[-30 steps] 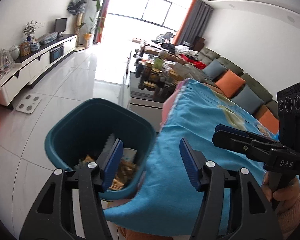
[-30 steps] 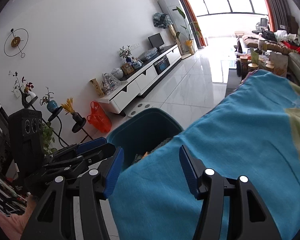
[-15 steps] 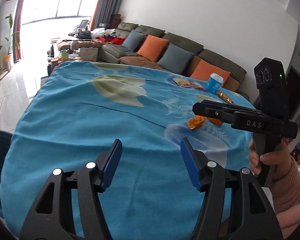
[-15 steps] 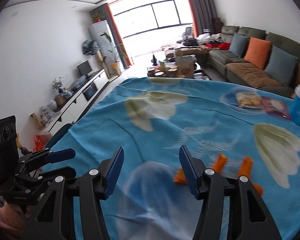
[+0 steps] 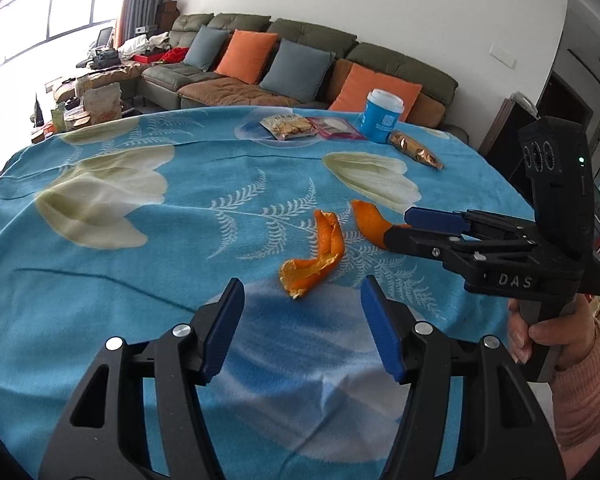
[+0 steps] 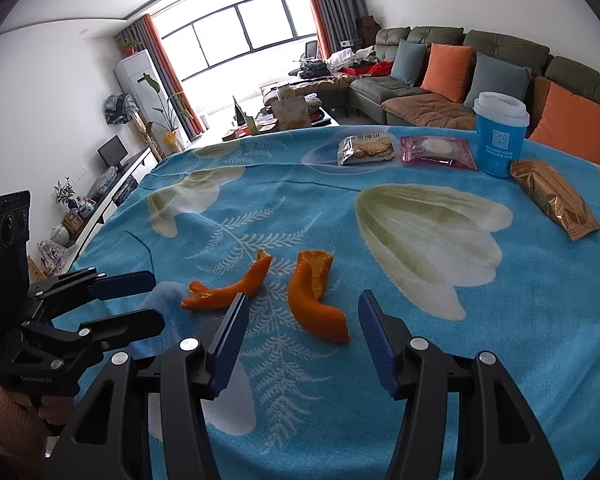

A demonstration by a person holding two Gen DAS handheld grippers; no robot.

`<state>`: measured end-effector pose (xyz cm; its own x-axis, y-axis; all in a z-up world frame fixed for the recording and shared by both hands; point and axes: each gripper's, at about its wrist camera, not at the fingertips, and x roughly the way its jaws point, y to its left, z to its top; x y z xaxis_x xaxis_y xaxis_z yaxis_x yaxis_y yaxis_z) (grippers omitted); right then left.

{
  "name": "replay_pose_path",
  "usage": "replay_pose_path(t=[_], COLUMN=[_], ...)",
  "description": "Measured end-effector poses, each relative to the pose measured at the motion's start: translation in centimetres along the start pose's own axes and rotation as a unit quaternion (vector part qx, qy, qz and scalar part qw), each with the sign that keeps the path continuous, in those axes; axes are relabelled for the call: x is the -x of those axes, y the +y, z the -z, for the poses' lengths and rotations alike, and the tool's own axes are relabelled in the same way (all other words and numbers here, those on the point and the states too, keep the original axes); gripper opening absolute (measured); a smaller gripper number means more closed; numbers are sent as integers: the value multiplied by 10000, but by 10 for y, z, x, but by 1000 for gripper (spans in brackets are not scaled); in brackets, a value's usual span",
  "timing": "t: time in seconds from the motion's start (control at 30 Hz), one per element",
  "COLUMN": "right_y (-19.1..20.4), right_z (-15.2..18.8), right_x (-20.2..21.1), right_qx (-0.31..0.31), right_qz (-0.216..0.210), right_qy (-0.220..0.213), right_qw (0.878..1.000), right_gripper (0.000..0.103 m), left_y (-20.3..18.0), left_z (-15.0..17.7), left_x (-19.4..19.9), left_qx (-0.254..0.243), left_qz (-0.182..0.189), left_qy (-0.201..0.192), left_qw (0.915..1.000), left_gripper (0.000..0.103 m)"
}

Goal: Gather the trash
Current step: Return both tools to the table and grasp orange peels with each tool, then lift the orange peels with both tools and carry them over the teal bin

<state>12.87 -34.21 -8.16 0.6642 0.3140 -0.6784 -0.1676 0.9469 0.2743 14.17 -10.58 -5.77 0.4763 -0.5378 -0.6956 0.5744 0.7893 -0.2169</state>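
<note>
Two orange peel pieces lie on the blue flowered tablecloth (image 5: 100, 280). The left peel (image 5: 314, 258) (image 6: 230, 286) lies just ahead of my left gripper (image 5: 302, 312), which is open and empty. The right peel (image 5: 370, 222) (image 6: 314, 298) lies between the open, empty fingers of my right gripper (image 6: 300, 320), which also shows in the left wrist view (image 5: 416, 226). My left gripper also shows at the left of the right wrist view (image 6: 140, 300).
At the table's far side lie a cracker packet (image 6: 366, 150), a pink packet (image 6: 436, 152), a blue paper cup with white lid (image 6: 500, 136) and a gold snack wrapper (image 6: 552, 200). A sofa with orange and grey cushions (image 5: 300, 64) stands behind.
Both grippers swung from the teal trash bin beside the table to the tabletop and moved closer to the two peels. Both stayed open.
</note>
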Motion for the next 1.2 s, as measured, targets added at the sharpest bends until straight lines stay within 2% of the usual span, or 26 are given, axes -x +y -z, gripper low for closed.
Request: replay_pose_path(t=[0.2, 0.3, 0.37, 0.43, 0.57, 0.63, 0.93, 1.2], right_y=[-1, -5, -6, -5, -5, -3, 9, 38], right_z=[1, 0, 0, 1, 1, 1, -1, 1], right_x=[-5, -8, -9, -9, -11, -10, -3, 1], right_qx=[-42, -146, -188, -186, -173, -127, 37, 273], right_qz=[-153, -238, -278, -308, -327, -333, -333, -672], right_qy=[149, 223, 253, 272, 348, 320, 132, 12], right_qw=[9998, 9994, 9991, 9990, 9987, 9989, 9994, 9974], right_gripper=[55, 51, 43, 38, 19, 16, 12, 12], left_y=[-3, -2, -2, -3, -6, -6, -3, 17], left_z=[-12, -15, -16, -17, -16, -14, -1, 17], left_x=[-29, -37, -40, -43, -42, -39, -14, 26], left_qx=[-38, 10, 6, -15, -75, -99, -33, 247], left_qz=[105, 145, 132, 86, 21, -23, -265, -499], left_qy=[315, 384, 407, 443, 438, 415, 171, -93], left_qw=[9994, 9992, 9991, 9990, 9990, 9991, 9995, 9984], left_gripper=[59, 56, 51, 37, 28, 25, 23, 22])
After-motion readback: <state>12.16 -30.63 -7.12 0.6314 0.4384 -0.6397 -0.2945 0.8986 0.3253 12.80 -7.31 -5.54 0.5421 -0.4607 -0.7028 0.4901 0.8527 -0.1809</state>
